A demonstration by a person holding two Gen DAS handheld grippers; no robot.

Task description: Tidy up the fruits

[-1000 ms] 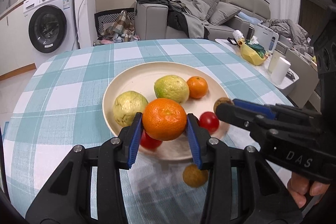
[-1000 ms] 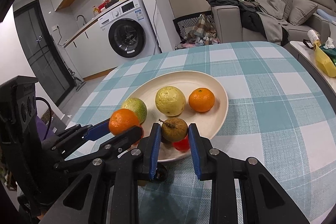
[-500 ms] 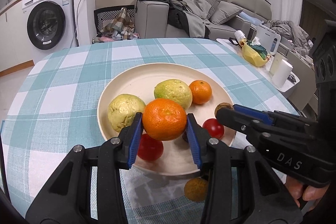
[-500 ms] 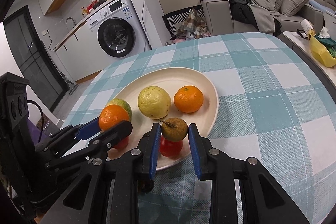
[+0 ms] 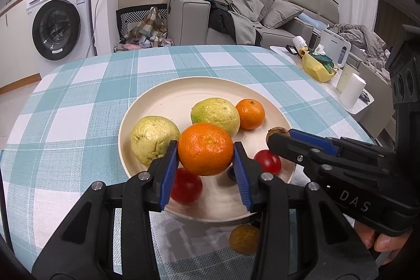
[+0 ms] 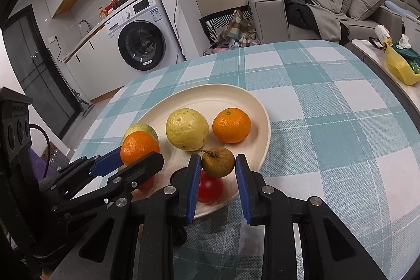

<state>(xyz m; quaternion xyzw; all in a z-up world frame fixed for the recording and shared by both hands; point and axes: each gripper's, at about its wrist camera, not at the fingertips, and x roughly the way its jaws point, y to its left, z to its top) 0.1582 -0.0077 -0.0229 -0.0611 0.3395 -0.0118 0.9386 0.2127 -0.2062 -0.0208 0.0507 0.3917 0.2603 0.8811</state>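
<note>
Left gripper [image 5: 206, 165]: blue pads clamped on a large orange [image 5: 205, 148], held above the near edge of the cream plate [image 5: 168, 101]. Right gripper [image 6: 218, 176]: jaws narrow, gripping a small brown fruit [image 6: 218, 162] over the plate's near rim. Below them on the plate: two red tomatoes [image 5: 267, 161]. Further back on the plate: two yellow-green guavas [image 5: 153, 139] and a small orange [image 5: 250, 114]. Plate sits on a checked tablecloth [image 5: 78, 106].

A white washing machine [image 6: 141, 43] stands behind the teal-checked surface [image 6: 328, 117], a grey sofa [image 5: 275, 20] heaped with dark clothes [image 5: 210, 1] beyond, and a yellow bag [image 6: 399, 67] on a side table [image 5: 330, 85]
</note>
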